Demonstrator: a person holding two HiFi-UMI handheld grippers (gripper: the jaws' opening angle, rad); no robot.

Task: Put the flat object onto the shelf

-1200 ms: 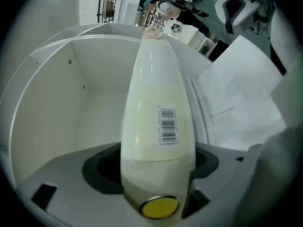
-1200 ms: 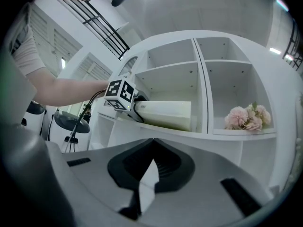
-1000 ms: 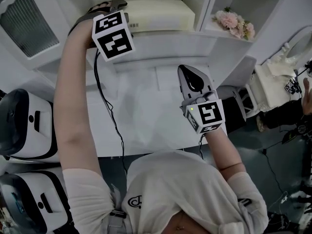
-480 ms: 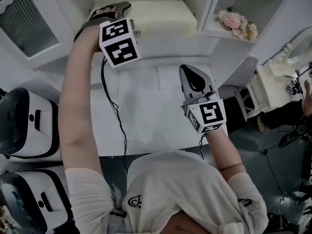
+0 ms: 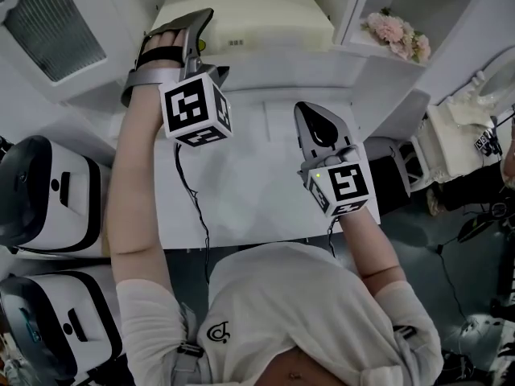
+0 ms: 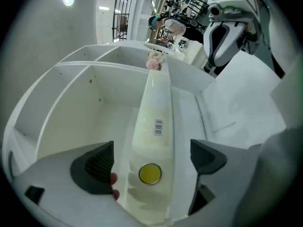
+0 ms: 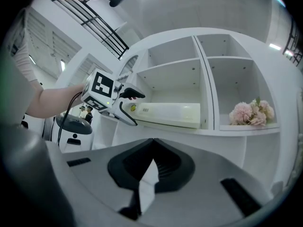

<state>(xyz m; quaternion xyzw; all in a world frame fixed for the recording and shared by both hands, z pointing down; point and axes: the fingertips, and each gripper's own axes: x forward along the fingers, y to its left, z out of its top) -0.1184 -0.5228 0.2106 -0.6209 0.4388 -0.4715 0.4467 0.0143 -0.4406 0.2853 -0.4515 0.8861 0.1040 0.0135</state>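
The left arm [image 5: 133, 191] is stretched out ahead, nearly straight. Its hand [image 5: 165, 51] is wrapped around the left gripper [image 6: 151, 161], which points roughly level and tips slightly downward. Its jaws have just been opening, then eased in a touch. They stand wide apart, with the flat object [image 6: 152, 122] between them and both pads clear of it. The right arm [image 5: 368, 240] is bent and kept closer to the body. The right gripper [image 7: 152, 156] points ahead, about level, with its jaws pressed together and nothing in them.
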